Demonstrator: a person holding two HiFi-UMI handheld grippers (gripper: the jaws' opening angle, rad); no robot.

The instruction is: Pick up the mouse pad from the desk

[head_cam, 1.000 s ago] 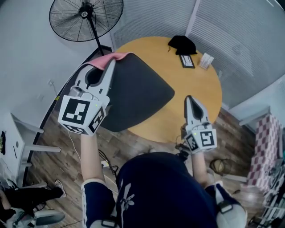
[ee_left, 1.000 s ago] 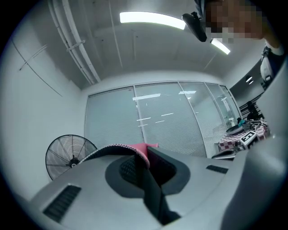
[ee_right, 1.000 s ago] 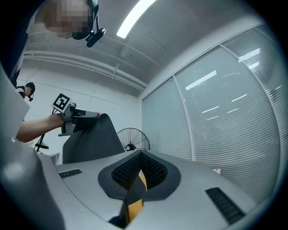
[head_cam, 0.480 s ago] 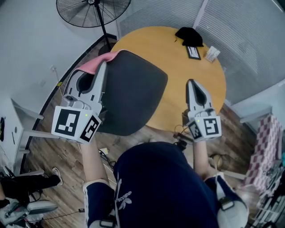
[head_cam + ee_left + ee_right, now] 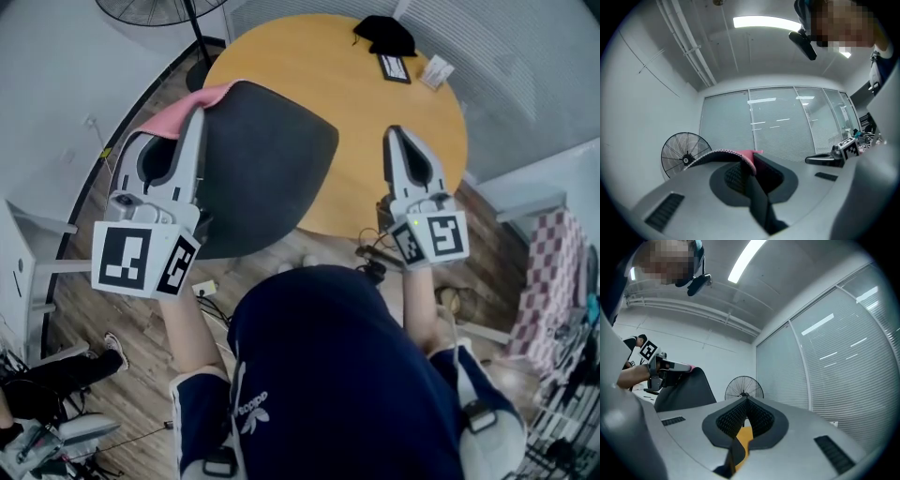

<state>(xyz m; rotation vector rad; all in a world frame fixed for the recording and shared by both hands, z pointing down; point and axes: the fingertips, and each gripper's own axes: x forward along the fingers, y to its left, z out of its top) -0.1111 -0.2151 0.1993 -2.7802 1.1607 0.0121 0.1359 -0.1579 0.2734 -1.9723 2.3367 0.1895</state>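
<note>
Round table (image 5: pixel 319 84) sits below us, and the pad (image 5: pixel 267 178) looks to be off it already, hanging over the near-left edge with its pink underside peeking out up top. Our left gripper (image 5: pixel 198 114) is clamped on the pad's edge, so we'd hold that pinch firm and lift level so the floppy thing can't slip. Right gripper (image 5: pixel 395 132) is closed on nothing

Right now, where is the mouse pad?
The mouse pad is at the head view's left, clamped by its pink-backed edge in the left hand-held gripper, hanging over the left edge of the round wooden table.
</note>
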